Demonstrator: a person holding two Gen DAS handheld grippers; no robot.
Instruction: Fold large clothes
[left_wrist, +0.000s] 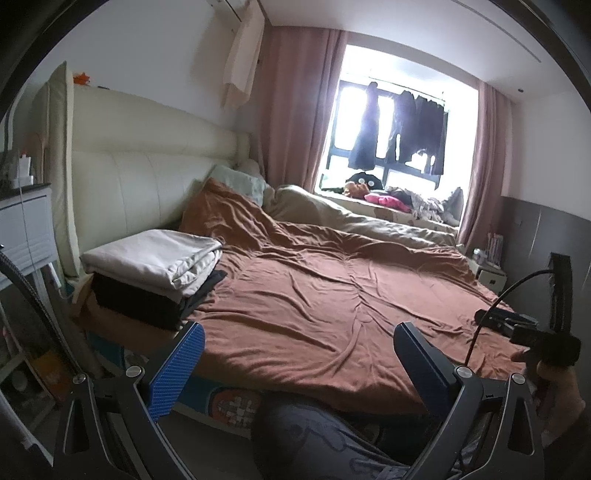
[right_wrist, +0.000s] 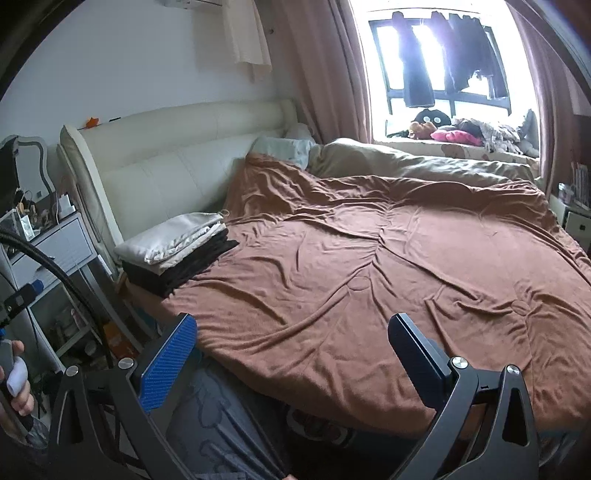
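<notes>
A stack of folded clothes sits at the bed's near left corner, a cream piece (left_wrist: 155, 258) on top of a dark piece (left_wrist: 147, 299); it also shows in the right wrist view (right_wrist: 173, 242). My left gripper (left_wrist: 299, 343) is open and empty, held above the bed's near edge, to the right of the stack. My right gripper (right_wrist: 291, 338) is open and empty, also over the near edge. The right gripper's body (left_wrist: 532, 332) shows at the right of the left wrist view. No unfolded garment lies between either gripper's fingers.
A rust-brown blanket (right_wrist: 369, 266) covers the bed, with a beige duvet (right_wrist: 424, 162) and a pillow (right_wrist: 284, 149) at the far side. A cream headboard (left_wrist: 147, 177) stands left. A white nightstand (right_wrist: 70, 243) is at the left. Dark clothes hang at the window (left_wrist: 402, 125). My leg (left_wrist: 325, 439) is below.
</notes>
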